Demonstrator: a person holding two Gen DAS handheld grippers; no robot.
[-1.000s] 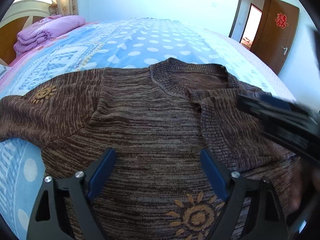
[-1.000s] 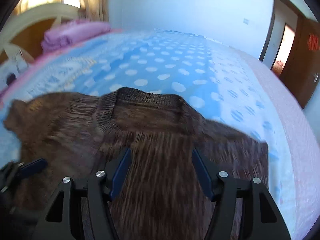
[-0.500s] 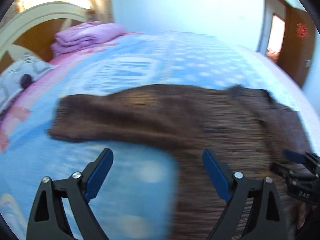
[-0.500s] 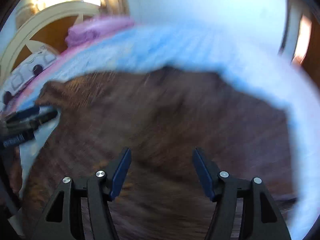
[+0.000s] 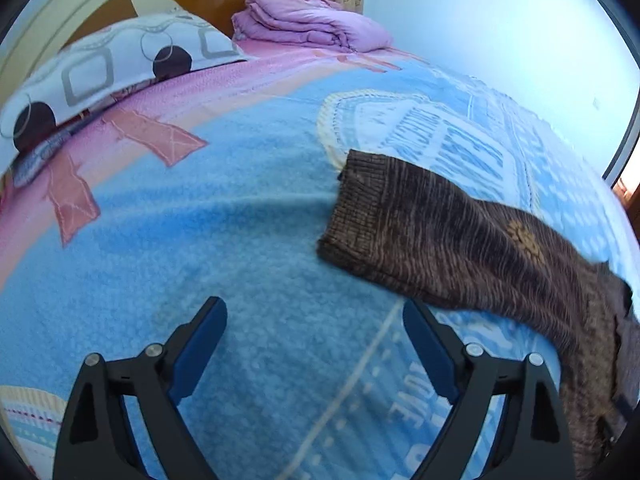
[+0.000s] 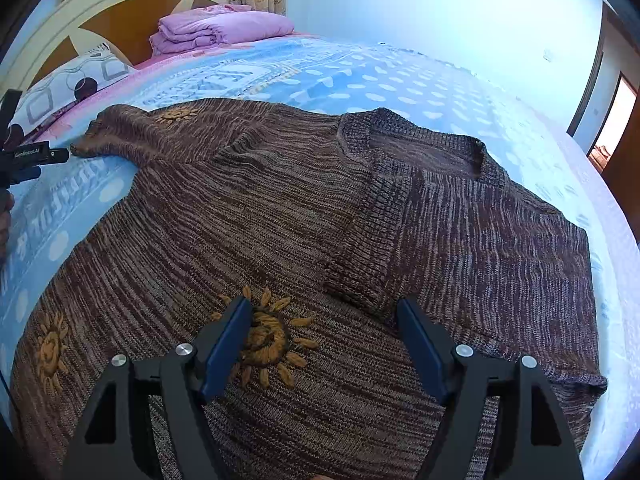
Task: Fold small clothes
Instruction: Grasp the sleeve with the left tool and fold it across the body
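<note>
Nearby: pillow, folded purple quilt at headboard; sweater unobstructed.

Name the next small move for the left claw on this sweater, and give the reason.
Probably bring the left claw, empty and closing slightly, onto the cuff of the brown knitted sweater. That sleeve lies stretched out flat on the blue blanket, while the other sleeve is already folded across the body.

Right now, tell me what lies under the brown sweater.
The sweater lies flat on the blue blanket, whose dots and lettering show around it. Whatever is beneath its body is covered.
</note>
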